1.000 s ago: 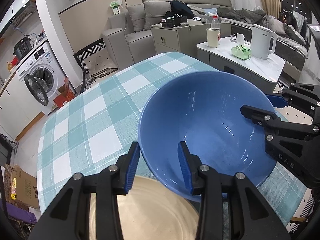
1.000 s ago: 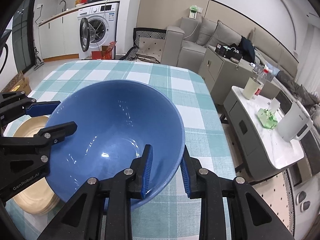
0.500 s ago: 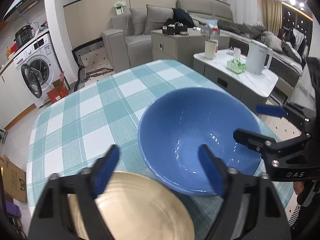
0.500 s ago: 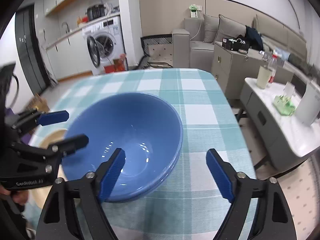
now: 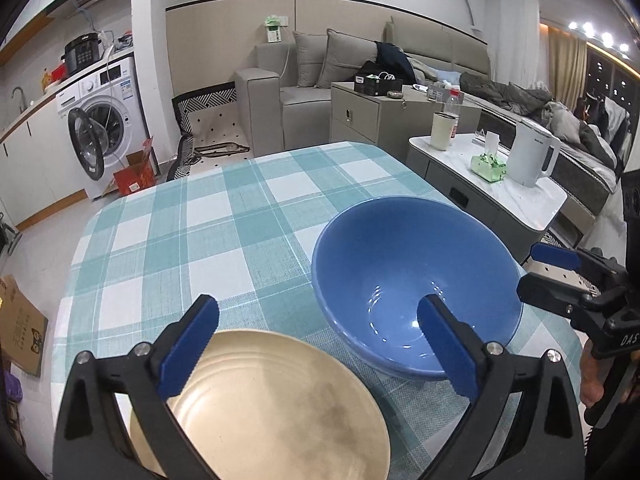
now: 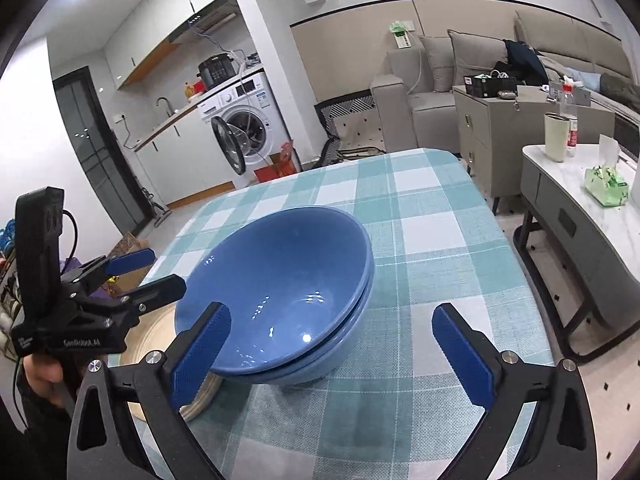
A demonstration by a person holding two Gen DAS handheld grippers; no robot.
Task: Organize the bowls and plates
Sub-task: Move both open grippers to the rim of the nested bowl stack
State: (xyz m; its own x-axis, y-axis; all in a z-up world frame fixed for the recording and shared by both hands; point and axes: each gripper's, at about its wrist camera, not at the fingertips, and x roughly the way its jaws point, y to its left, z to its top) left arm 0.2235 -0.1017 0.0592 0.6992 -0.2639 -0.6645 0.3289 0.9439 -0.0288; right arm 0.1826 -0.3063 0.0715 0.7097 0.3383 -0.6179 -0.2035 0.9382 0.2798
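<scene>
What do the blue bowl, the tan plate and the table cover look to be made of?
Blue bowl: glazed ceramic by the look, or glossy melamine; sharp light glints inside.
Tan plate: matte, perhaps stoneware or metal; faint concentric rings, dull dark smudges, no clear reflections.
Checked table cover: woven fabric or textured vinyl; fine weave grain, no shine.

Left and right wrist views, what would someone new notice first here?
A big blue bowl nested in a second blue bowl sits on the teal checked tablecloth. A beige plate lies beside it. The left gripper and right gripper frame the bowls, jaws just opened wide, gripping nothing.
</scene>
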